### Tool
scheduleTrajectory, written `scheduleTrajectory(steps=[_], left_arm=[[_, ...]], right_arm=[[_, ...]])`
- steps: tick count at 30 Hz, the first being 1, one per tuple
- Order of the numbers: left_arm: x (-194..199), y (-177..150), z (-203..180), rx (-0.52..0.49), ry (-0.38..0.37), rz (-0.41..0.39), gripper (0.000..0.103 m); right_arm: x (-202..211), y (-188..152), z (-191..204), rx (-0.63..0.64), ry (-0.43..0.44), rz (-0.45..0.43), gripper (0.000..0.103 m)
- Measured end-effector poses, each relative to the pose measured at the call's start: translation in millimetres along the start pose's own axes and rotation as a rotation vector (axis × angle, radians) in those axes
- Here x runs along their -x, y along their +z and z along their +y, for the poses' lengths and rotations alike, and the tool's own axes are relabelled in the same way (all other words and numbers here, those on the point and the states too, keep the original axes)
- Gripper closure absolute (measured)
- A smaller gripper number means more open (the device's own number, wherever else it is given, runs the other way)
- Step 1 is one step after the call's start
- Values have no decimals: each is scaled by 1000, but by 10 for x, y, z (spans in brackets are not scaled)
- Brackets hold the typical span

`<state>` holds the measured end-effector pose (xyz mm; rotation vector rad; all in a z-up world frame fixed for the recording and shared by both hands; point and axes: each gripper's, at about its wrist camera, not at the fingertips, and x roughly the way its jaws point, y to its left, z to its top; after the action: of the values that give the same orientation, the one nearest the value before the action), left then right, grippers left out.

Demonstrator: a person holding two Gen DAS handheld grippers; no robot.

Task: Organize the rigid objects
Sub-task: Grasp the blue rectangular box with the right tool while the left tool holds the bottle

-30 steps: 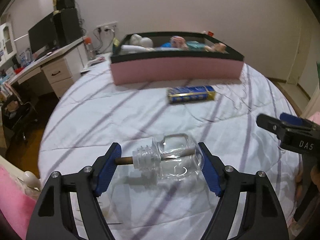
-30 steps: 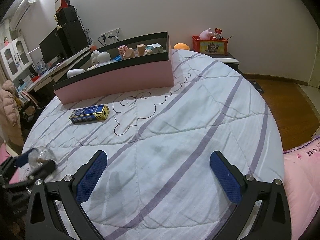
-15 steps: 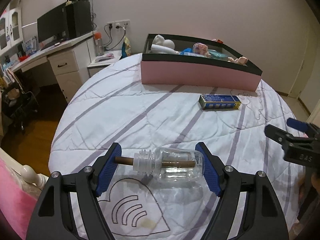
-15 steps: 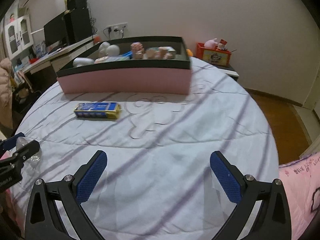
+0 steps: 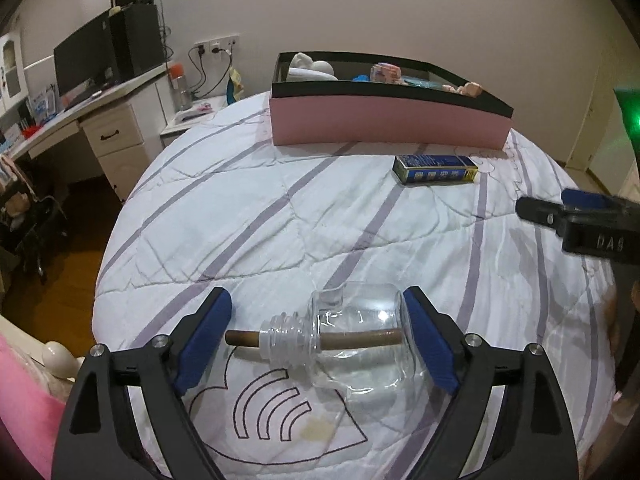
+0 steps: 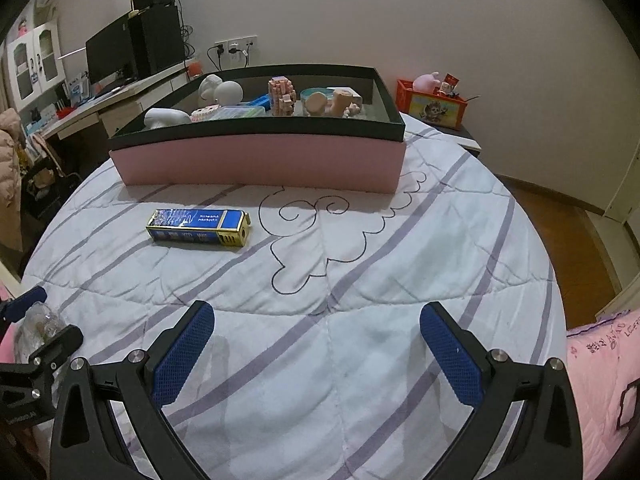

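**Clear bottle lies between the left gripper's parted pads**

The clear plastic bottle (image 5: 356, 336) lies on its side on the white quilt with purple stripes (image 5: 280, 208), its ribbed neck pointing left and a brown stick (image 5: 240, 338) running through the neck into the body. It sits between the blue pads of the left gripper (image 5: 318, 338). The jaws have just been opening: the bottle's base is at or just beside the right-hand pad, while the stick's end stops short of the left-hand pad, so the pads do not clamp it. Whether the bottle rests fully on the quilt cannot be told.

Farther up the bed a blue and gold box (image 5: 436, 169) lies flat, apart from the bottle. Behind it stands a long pink tray with a black rim (image 6: 260, 160), holding white figures, a pink block toy and other small items.

The right gripper (image 6: 316, 354) hangs over bare quilt with its jaws wide apart and nothing between them. In its view the left gripper and the bottle show at the lower left edge. A desk with a monitor (image 5: 84, 64) stands beyond the bed on the left.
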<state>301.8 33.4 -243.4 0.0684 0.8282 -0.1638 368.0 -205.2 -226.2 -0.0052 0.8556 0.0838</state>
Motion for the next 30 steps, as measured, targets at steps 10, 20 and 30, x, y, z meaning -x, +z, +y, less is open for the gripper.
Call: scheduleTrajectory(steps=[10,20,30], left_arm=[[14,153,219,62,0,-54,28],[-110,394,469,105,22,-62,28],[-225,410,413,90,8,-34,28]], right_arm=[[-8,211,147,17,31,-19,0],[-313,458,711,91,86,18,0],[-573,454,745,31,79,51,12]])
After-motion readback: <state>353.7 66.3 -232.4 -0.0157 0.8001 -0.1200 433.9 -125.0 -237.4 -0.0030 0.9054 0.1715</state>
